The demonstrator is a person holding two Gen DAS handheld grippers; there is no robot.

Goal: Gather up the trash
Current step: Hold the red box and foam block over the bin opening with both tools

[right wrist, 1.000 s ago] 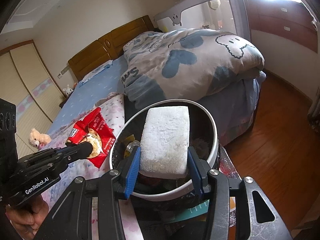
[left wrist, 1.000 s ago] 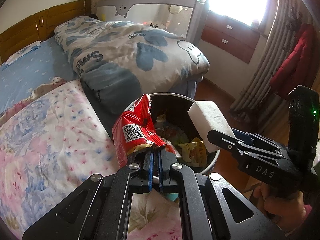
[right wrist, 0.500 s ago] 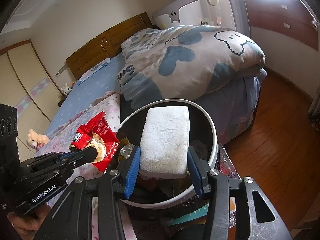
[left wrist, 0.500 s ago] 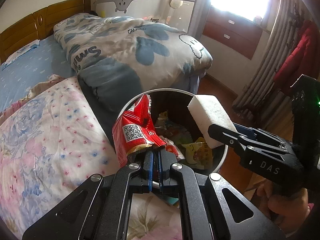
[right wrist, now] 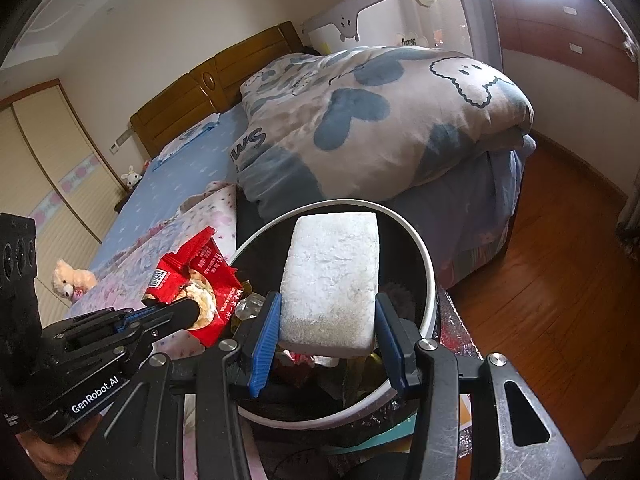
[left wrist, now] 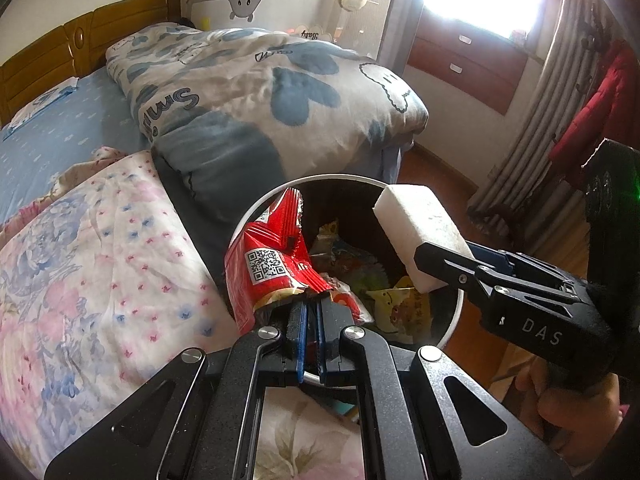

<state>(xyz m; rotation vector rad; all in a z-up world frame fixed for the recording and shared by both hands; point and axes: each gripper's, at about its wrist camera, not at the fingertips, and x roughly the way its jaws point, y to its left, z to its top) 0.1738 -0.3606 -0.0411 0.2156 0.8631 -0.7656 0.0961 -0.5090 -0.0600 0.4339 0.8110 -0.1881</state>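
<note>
Crinkled red wrapper (left wrist: 276, 264) — porous foam block (right wrist: 332, 280)

Your right tool (right wrist: 326, 340) grips a white foam block (right wrist: 330, 284) between its blue pads, directly above the white-rimmed bin (right wrist: 430, 276). At the bin's left edge, your left tool (right wrist: 188, 310) pinches a red snack wrapper (right wrist: 200, 268). Behind the bin lies the bed (right wrist: 180, 184) with a heart-patterned duvet (right wrist: 372, 120).
</note>
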